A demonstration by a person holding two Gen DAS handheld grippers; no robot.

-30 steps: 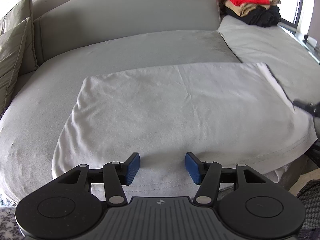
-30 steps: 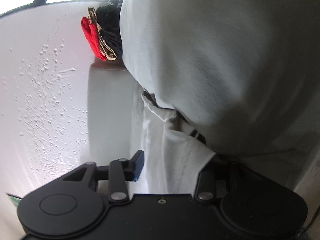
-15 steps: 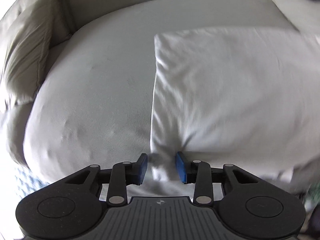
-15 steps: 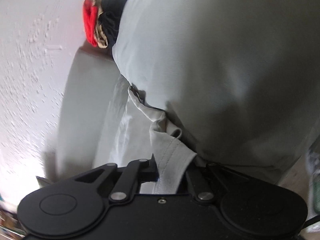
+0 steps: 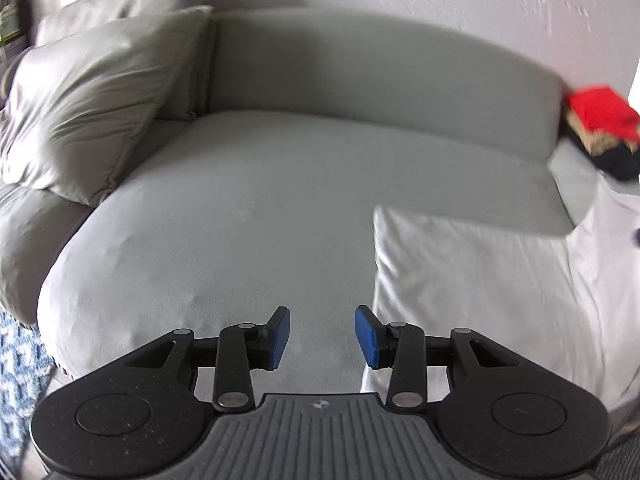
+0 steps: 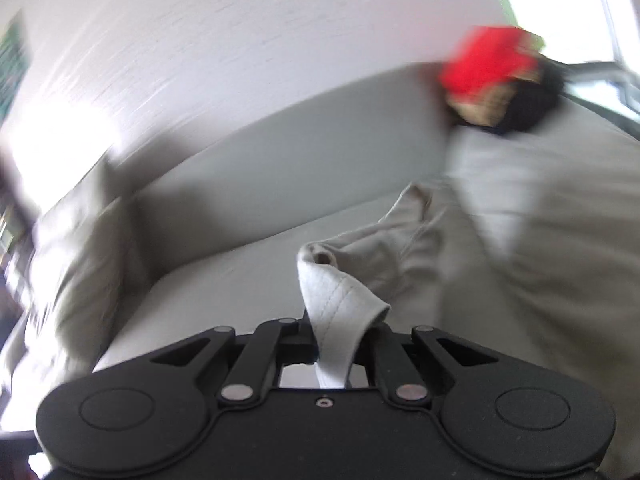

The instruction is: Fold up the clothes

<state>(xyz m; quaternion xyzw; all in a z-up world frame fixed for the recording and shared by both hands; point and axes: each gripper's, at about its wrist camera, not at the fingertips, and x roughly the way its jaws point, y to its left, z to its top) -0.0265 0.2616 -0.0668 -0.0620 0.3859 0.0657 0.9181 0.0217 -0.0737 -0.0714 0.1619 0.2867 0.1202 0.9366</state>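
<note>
- Half a second ago my left gripper (image 5: 322, 336) had its blue pads nearly together at the corner of the white garment (image 5: 480, 288); now they stand wide apart with nothing between them, over bare grey sofa seat (image 5: 248, 208), and the cloth's left edge sits just to the right of the right-hand pad (image 5: 368, 342).
- On my right gripper (image 6: 334, 354) the fingers were already pinched on a stitched hem, and I see them clamped on it the same way now, a doubled fold of the garment (image 6: 336, 304) rising out from between them.
- From the right wrist view the rest of that cloth trails away to the right in loose bunches, lifted off the seat near the gripper; motion blur keeps me from judging how much of it still lies flat.
- From the left wrist view the garment lies spread on the right part of the seat.
- Two grey cushions (image 5: 92, 100) lean in the left corner.
- A stack of folded clothes (image 5: 600, 128), red on top and black below, rests at the far right end of the sofa.
</note>
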